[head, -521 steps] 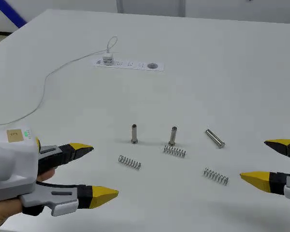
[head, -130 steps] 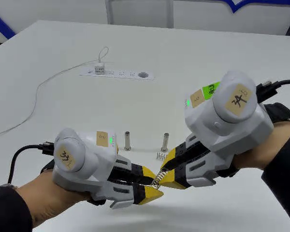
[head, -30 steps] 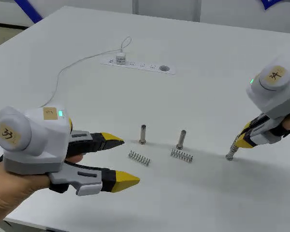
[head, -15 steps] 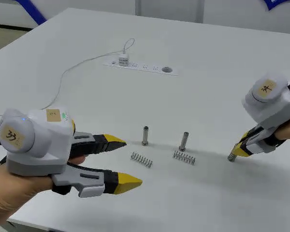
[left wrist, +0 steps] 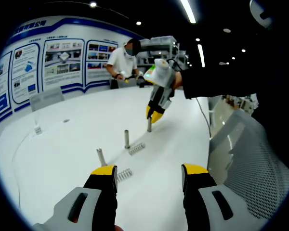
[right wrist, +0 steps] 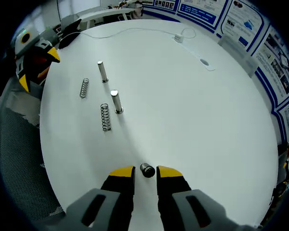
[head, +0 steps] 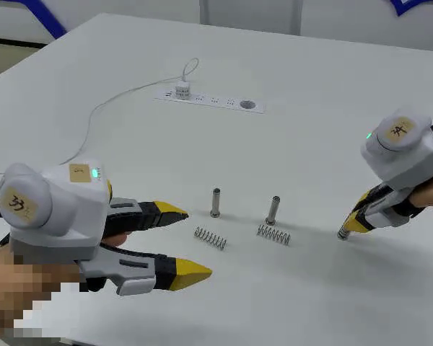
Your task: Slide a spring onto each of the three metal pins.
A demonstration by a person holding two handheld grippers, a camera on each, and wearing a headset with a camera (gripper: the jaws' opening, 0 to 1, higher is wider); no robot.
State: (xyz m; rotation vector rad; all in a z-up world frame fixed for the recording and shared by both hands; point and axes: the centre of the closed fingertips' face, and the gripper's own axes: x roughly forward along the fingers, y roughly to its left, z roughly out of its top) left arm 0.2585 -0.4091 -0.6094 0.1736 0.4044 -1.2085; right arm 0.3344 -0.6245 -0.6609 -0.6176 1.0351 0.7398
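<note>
Two bare metal pins point(head: 216, 202) point(head: 273, 210) stand upright mid-table, each with a loose spring point(head: 209, 238) point(head: 273, 233) lying in front of it. A third pin point(head: 343, 232) stands to the right. My right gripper point(head: 353, 223) is shut on its top, and the pin's head point(right wrist: 147, 170) shows between the yellow tips. Whether a spring sits on that pin I cannot make out. My left gripper point(head: 187, 241) hovers open and holds nothing, left of the springs. Its own view shows the pins point(left wrist: 126, 139) point(left wrist: 101, 156) and springs point(left wrist: 136, 148) point(left wrist: 124, 174) ahead.
A white power strip point(head: 213, 101) with a plugged charger and a cable point(head: 123, 97) lies far back on the white table point(head: 310, 144). A person stands at a bench in the background point(left wrist: 121, 62). A mesh guard point(left wrist: 250, 159) runs along the table's side.
Seconds ago both grippers met over a spring; they now stand apart. In the last second the right gripper sank slightly with the third pin, and the left barely moved.
</note>
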